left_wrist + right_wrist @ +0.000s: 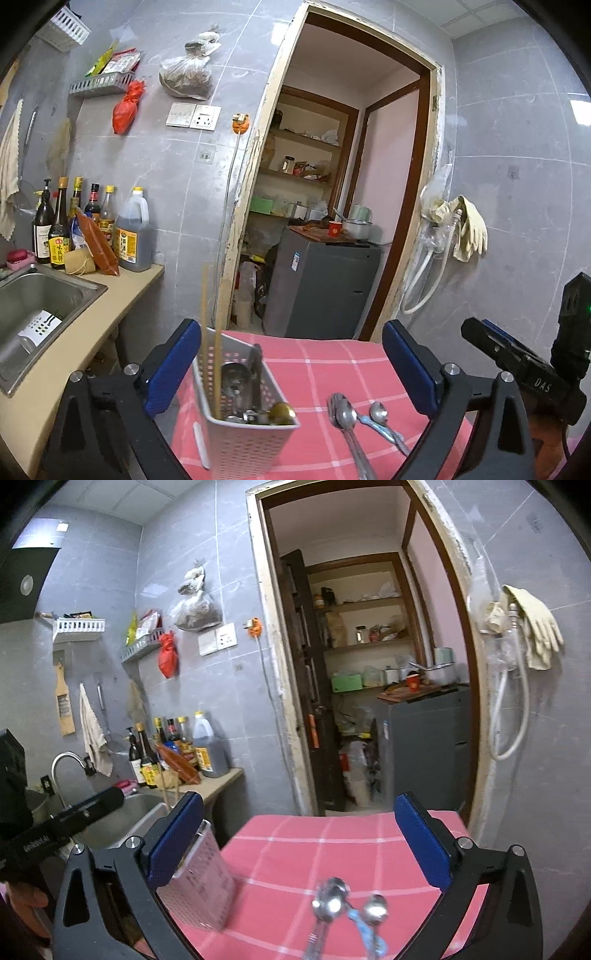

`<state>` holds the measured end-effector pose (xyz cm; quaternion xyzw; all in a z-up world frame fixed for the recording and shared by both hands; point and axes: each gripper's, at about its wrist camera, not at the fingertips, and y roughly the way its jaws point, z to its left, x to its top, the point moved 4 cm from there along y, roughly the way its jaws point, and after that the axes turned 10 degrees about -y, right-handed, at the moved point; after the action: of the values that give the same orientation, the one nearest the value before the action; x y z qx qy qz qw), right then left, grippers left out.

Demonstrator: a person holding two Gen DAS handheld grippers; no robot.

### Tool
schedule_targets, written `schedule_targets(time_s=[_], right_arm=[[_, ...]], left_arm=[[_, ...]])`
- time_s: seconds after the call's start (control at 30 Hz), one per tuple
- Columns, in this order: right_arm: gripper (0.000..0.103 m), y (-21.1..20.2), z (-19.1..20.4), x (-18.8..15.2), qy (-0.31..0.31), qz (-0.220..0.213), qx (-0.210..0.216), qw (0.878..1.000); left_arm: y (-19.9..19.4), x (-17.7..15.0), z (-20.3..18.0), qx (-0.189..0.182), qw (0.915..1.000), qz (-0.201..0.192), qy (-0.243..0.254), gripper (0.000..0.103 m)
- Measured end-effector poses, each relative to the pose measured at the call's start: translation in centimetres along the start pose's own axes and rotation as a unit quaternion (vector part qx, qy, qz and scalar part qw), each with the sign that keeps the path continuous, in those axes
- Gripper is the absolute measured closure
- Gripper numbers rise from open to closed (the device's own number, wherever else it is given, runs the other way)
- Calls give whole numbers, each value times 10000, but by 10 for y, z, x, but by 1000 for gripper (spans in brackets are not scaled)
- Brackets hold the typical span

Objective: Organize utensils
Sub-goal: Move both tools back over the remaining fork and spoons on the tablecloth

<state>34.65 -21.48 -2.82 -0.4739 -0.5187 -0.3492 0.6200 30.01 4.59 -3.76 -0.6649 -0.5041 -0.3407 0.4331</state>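
Note:
A white perforated utensil basket stands on the pink checked tablecloth. It holds wooden chopsticks, a ladle and other metal utensils. Steel spoons and a smaller blue-handled spoon lie on the cloth to its right. My left gripper is open and empty above them, its left finger beside the basket. My right gripper is open and empty over the spoons, the basket by its left finger.
A counter with a steel sink and several sauce bottles runs along the left. An open doorway with a grey appliance lies beyond the table. Gloves and a hose hang on the right wall.

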Motion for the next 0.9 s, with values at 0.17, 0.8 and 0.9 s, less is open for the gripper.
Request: schedule_targets(time_s=[0.17, 0.8, 0.9], right_arm=[[1, -10, -22, -5, -38, 98, -76, 9999], [1, -9, -90, -57, -23, 797, -166, 9967], [1, -3, -98, -67, -3, 954, -70, 9954]], left_arm=[[0, -9, -20, 58, 10000, -29, 60, 1], [31, -73, -76, 8, 9974, 620, 358, 1], [39, -82, -83, -4, 9964, 742, 420, 1]])
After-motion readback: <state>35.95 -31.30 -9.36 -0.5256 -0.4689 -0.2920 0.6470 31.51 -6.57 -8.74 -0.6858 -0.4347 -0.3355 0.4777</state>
